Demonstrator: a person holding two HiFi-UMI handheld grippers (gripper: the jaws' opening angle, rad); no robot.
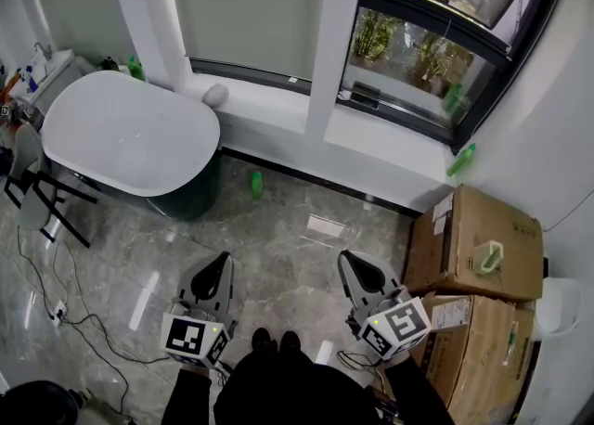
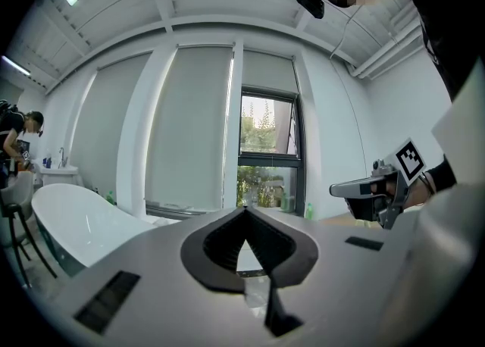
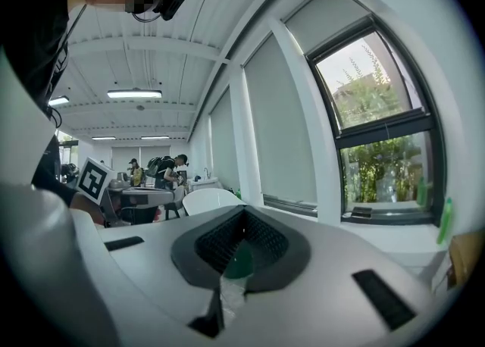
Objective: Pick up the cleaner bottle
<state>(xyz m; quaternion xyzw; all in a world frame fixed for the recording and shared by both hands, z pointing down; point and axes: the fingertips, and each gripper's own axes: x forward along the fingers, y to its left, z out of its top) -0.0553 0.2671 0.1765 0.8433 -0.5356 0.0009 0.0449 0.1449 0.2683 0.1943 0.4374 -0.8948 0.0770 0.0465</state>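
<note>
A small green bottle [image 1: 256,185] stands on the marble floor ahead of me, near the dark base of the bathtub. A second green bottle [image 1: 461,160] leans on the window ledge at the right; it also shows in the left gripper view [image 2: 308,208] and the right gripper view [image 3: 443,221]. My left gripper [image 1: 223,258] and right gripper [image 1: 345,256] are held side by side at waist height, pointing forward, well short of both bottles. Both have their jaws together with nothing held. A green shape [image 3: 241,259] shows through the slot below the right jaws.
A white bathtub [image 1: 130,131] stands at the left with a chair [image 1: 32,193] and cables beside it. Cardboard boxes [image 1: 473,238] are stacked at the right, with a pale green object [image 1: 490,256] on top. The window ledge [image 1: 371,135] runs along the far wall.
</note>
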